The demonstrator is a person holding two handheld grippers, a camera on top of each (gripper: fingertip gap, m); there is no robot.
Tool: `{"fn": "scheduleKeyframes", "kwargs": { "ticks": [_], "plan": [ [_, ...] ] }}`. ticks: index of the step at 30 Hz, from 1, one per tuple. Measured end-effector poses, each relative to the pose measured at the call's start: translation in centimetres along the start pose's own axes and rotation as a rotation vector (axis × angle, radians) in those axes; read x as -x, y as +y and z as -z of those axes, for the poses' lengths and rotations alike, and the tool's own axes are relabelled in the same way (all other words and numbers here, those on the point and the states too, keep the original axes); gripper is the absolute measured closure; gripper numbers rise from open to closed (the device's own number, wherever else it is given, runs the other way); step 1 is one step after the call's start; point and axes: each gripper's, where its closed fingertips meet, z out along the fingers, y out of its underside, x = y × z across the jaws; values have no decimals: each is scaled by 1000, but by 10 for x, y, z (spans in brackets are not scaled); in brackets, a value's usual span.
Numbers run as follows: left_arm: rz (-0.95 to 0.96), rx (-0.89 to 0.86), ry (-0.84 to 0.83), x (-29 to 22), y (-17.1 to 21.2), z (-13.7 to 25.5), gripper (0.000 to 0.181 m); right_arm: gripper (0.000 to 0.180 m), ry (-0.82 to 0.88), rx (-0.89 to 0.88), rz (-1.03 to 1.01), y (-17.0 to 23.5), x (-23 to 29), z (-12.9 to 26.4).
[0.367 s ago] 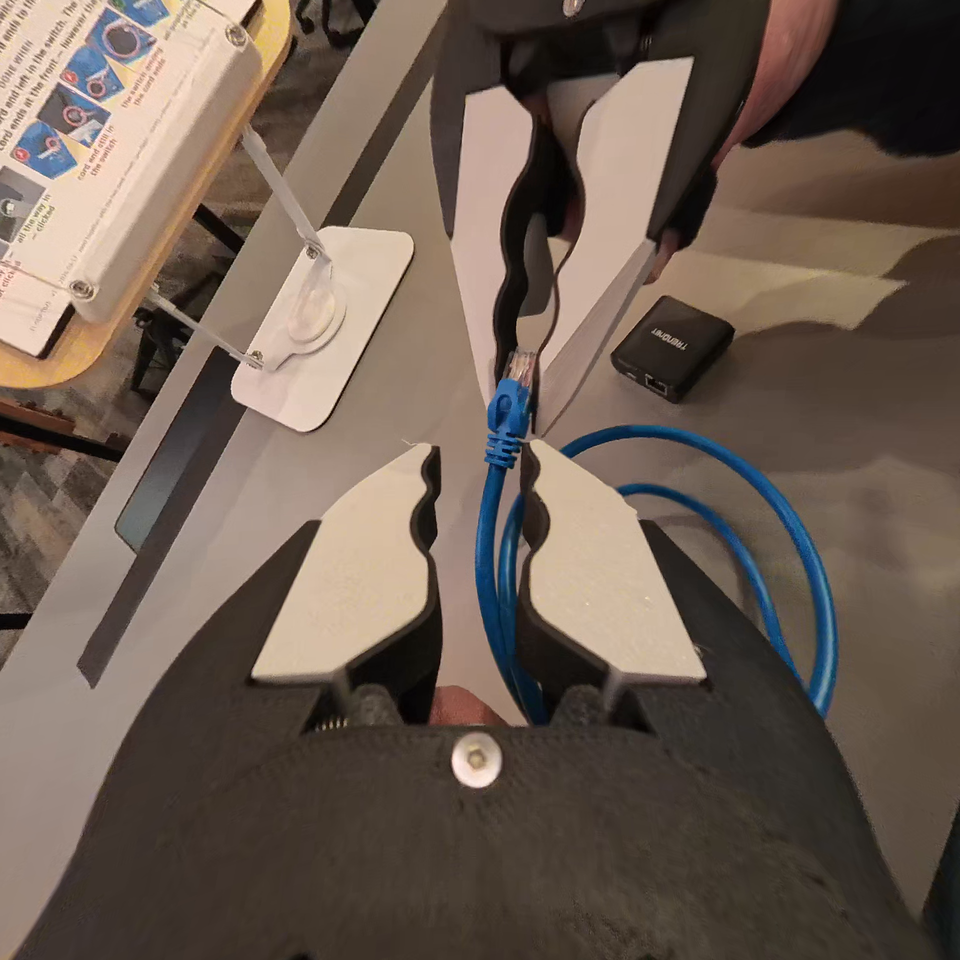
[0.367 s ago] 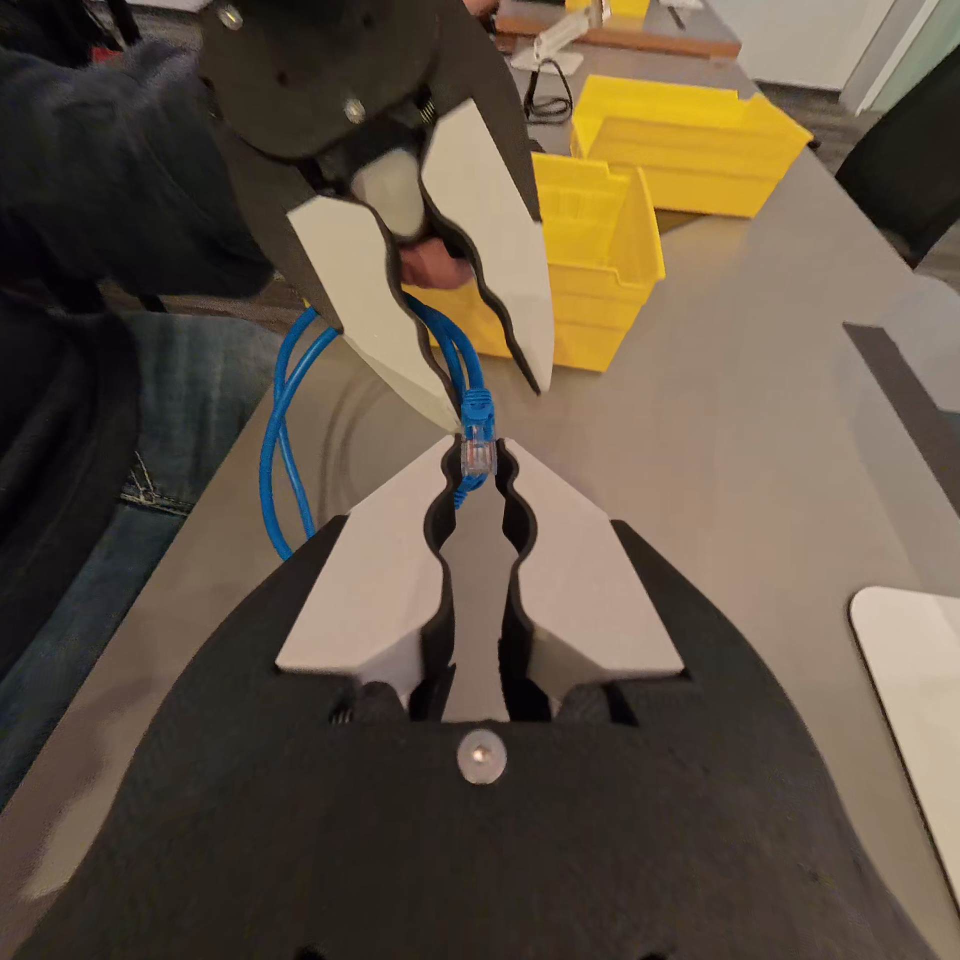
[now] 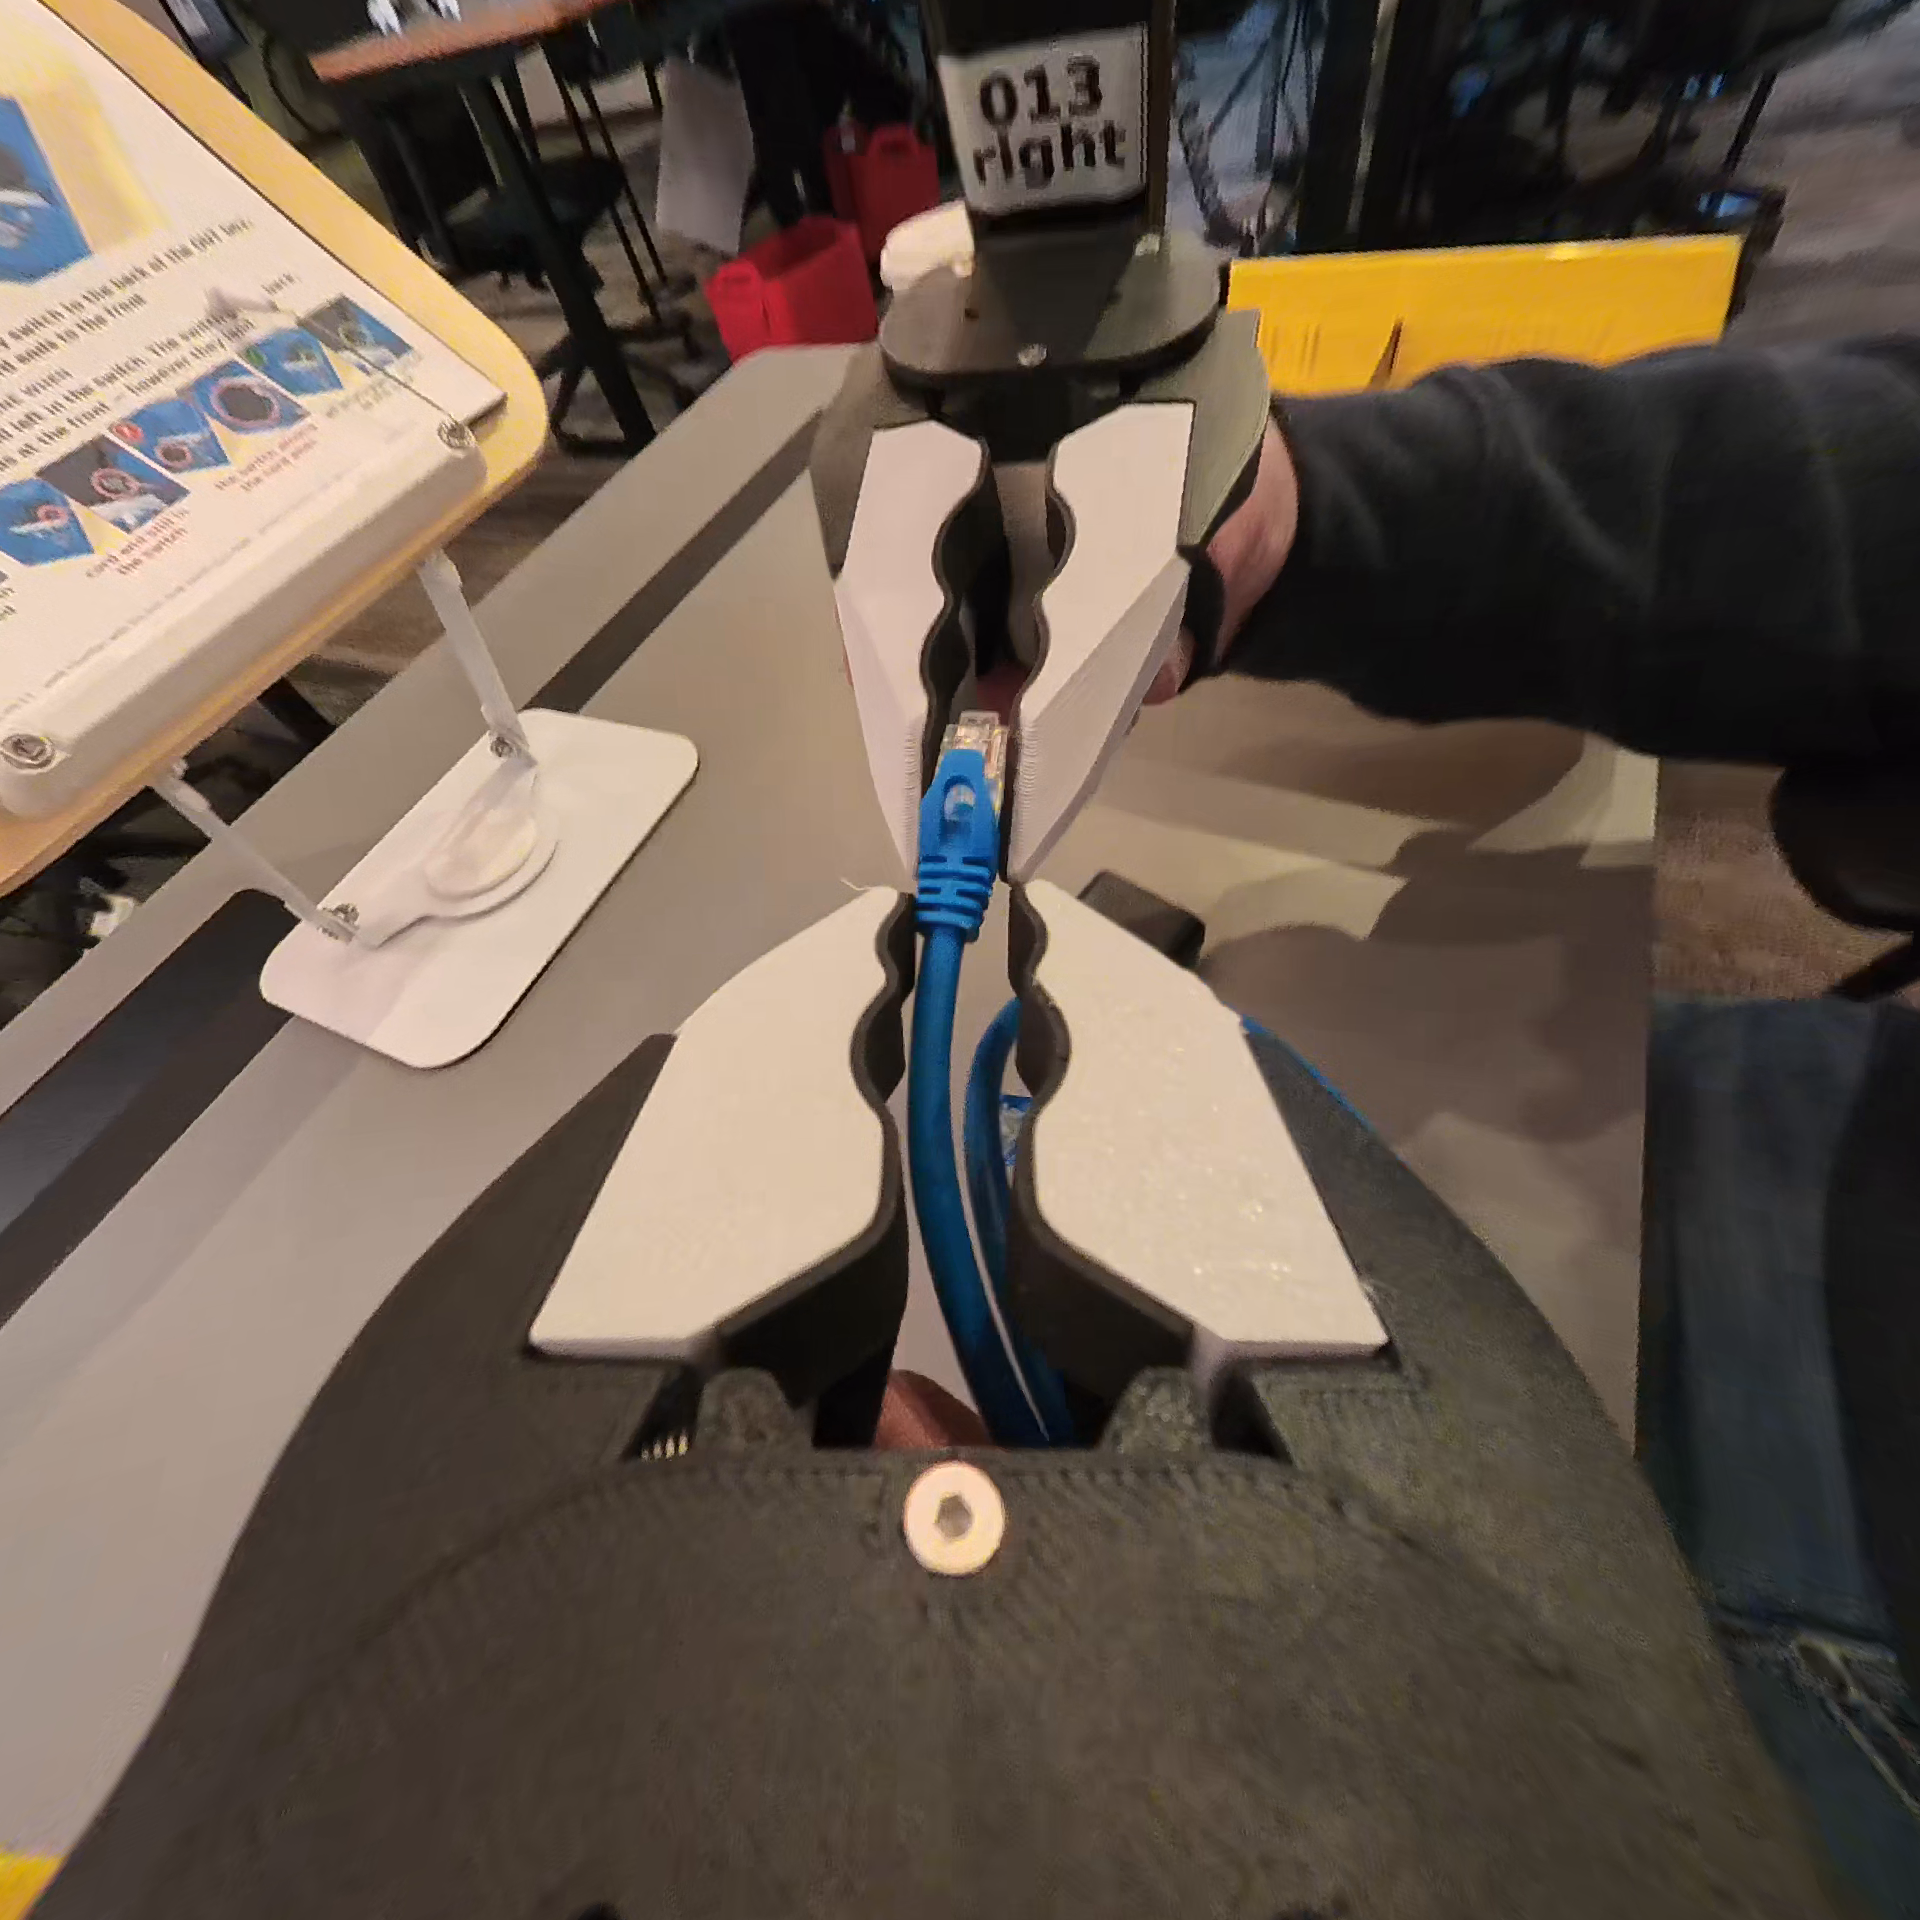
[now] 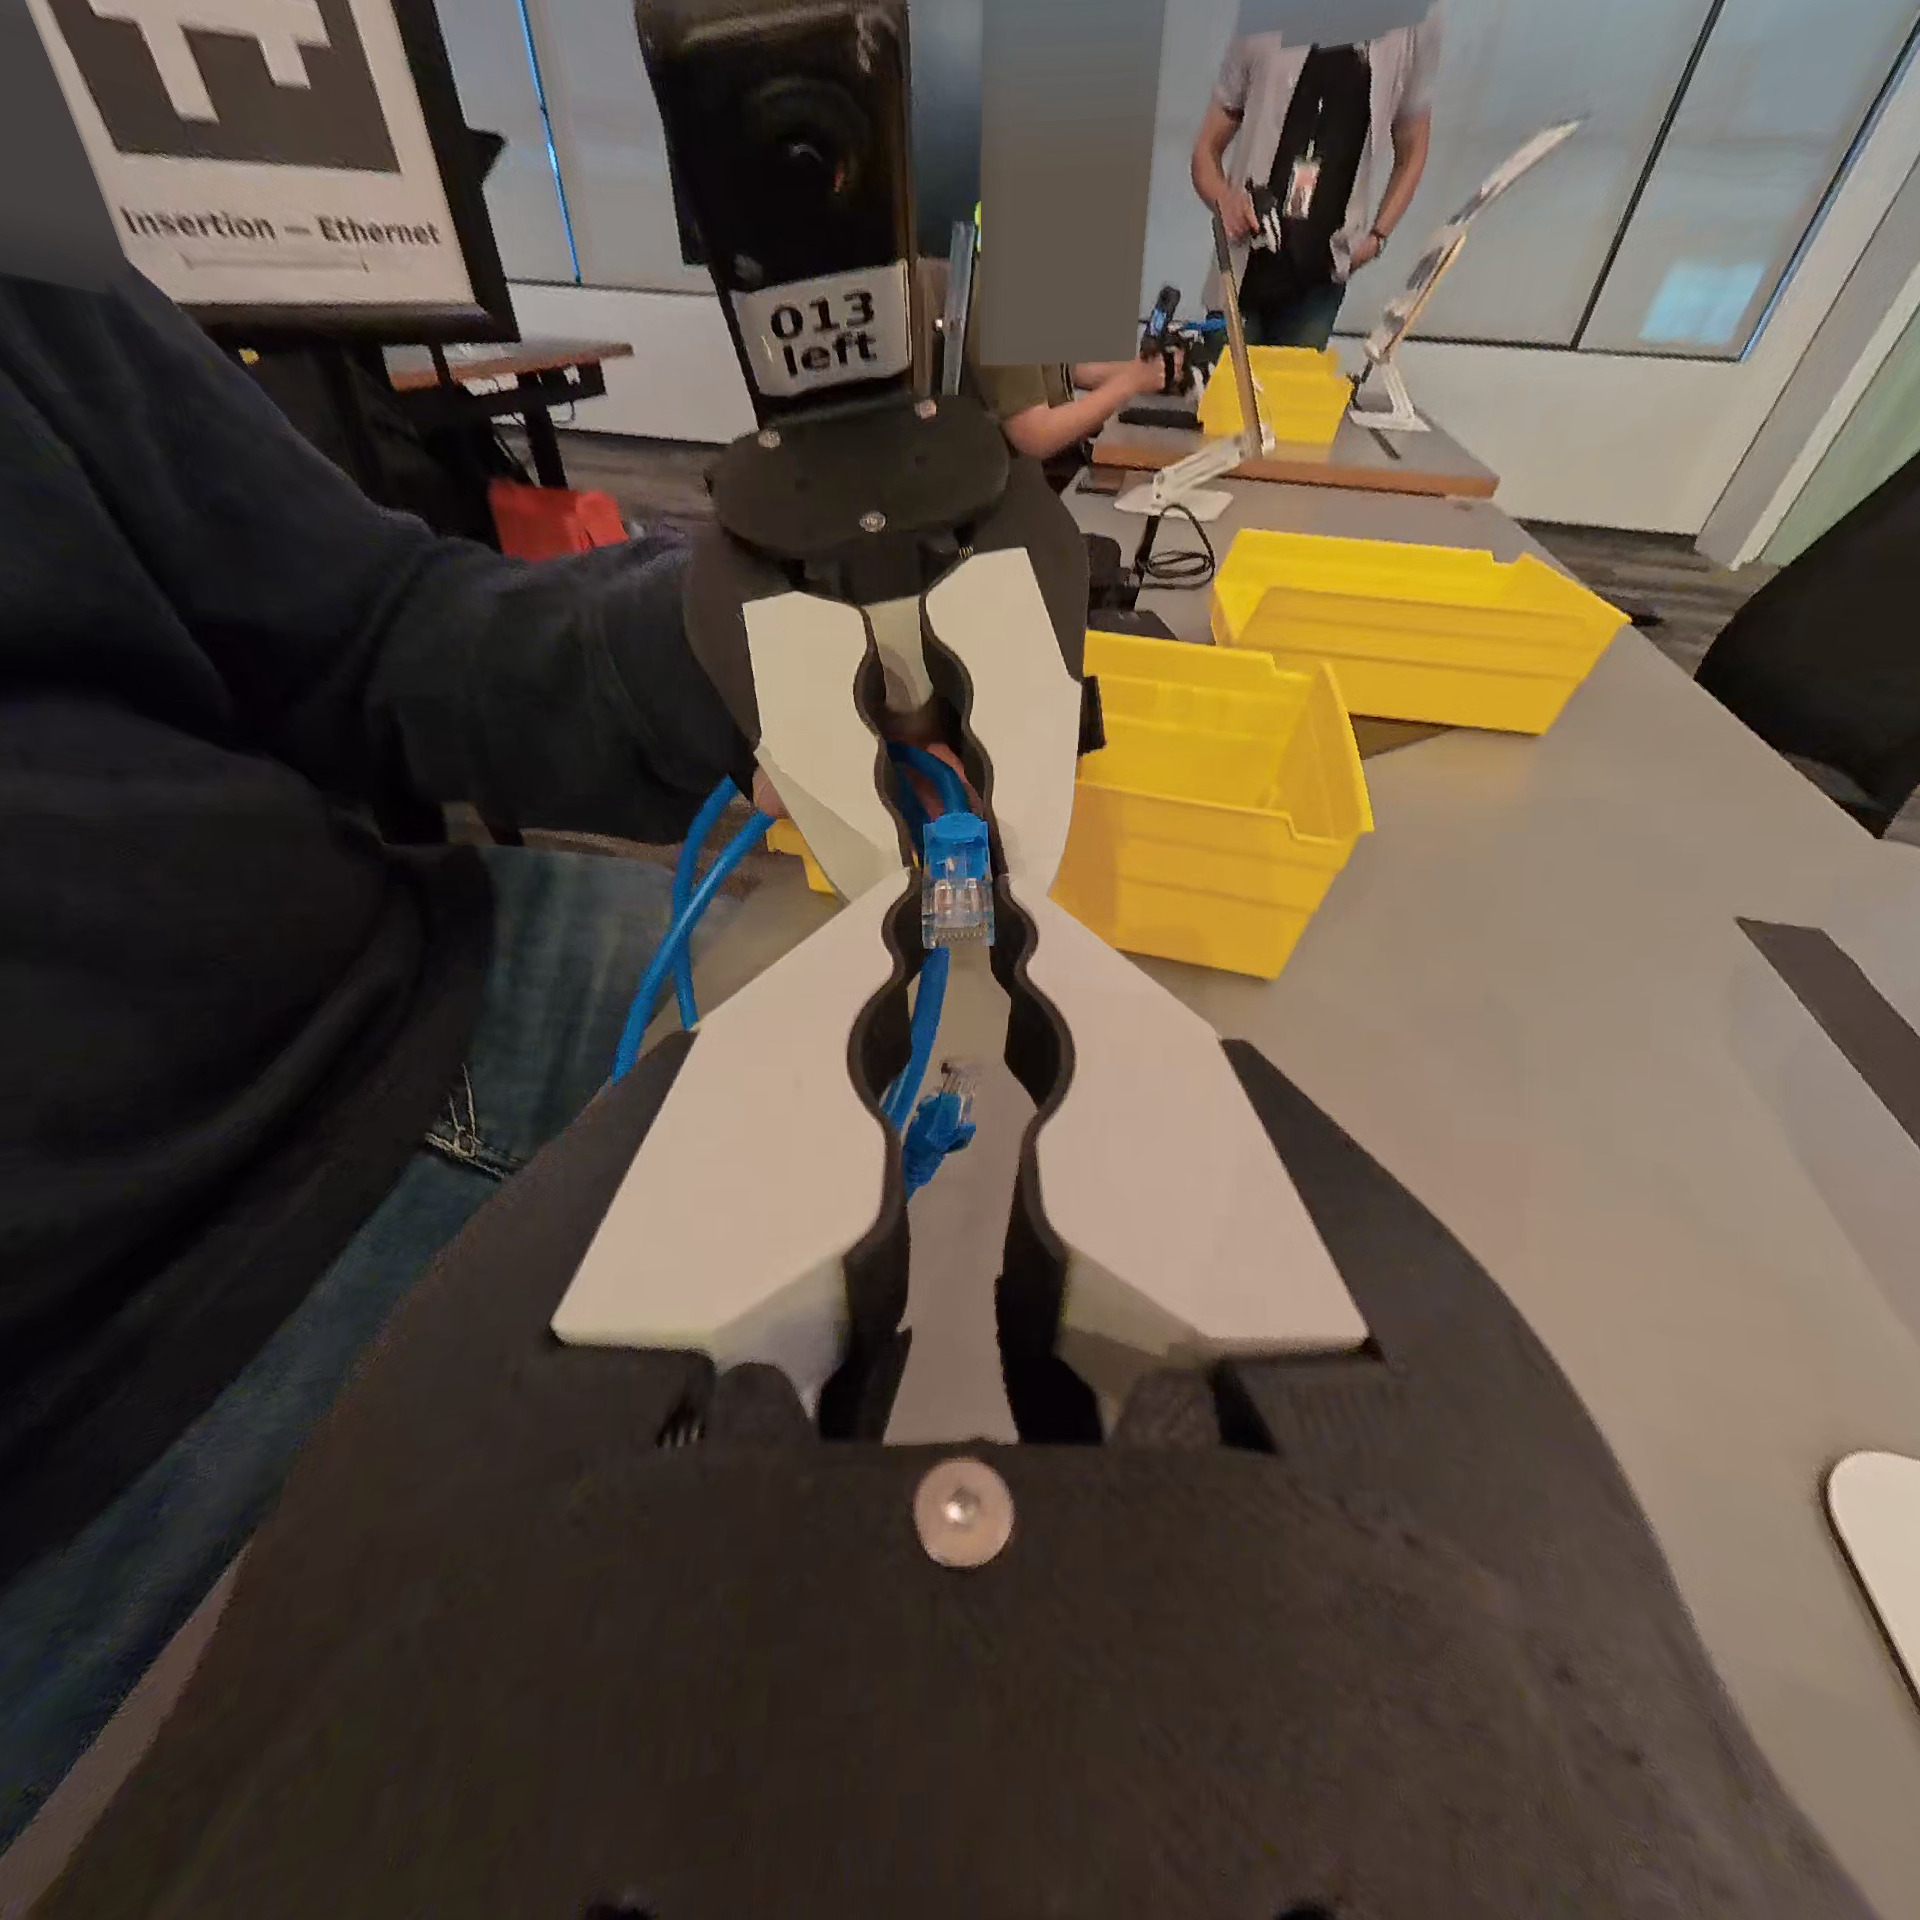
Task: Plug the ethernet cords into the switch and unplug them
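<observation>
A blue ethernet cord runs up between my left gripper's fingers, which stand narrowly apart around it without clearly pinching it. Its plug is clamped in the tips of my right gripper, which faces the left one tip to tip. In the right wrist view my right gripper is shut on the clear plug. The left gripper is just behind it. The cord's other plug hangs below. The black switch lies on the table, mostly hidden by my left finger.
An instruction board on a white stand base is at the table's left. Two yellow bins stand on the grey table. The holder's dark sleeves and jeans are close by. Other people work at a far table. Less than 4 cm separates the two grippers' tips.
Both grippers have tilted up, so the views look across the room instead of down at the table. My left jaws have narrowed around the cord. The right still holds the plug.
</observation>
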Motion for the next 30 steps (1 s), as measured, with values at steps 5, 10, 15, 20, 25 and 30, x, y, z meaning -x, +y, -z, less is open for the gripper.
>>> {"fn": "scheduleKeyframes", "kwargs": {
  "ticks": [5,10,15,20,25,30],
  "plan": [
    [84,-156,30,-7,-16,4,161,169,-25,-56,-10,-8,5,5],
    [142,-296,38,-6,-31,13,169,169,-42,-88,-26,-11,7,8],
    [154,-265,32,-6,-26,10,170,169,-49,-94,-69,-7,6,8],
    [166,-270,19,-5,-26,12,171,167,-29,-121,-78,-13,4,15],
    [159,-267,35,-8,-24,10,171,168,-43,-123,-79,-11,7,16],
    [161,-312,14,-3,-27,12,151,169,-66,-215,-126,-18,6,17]
  ]
}}
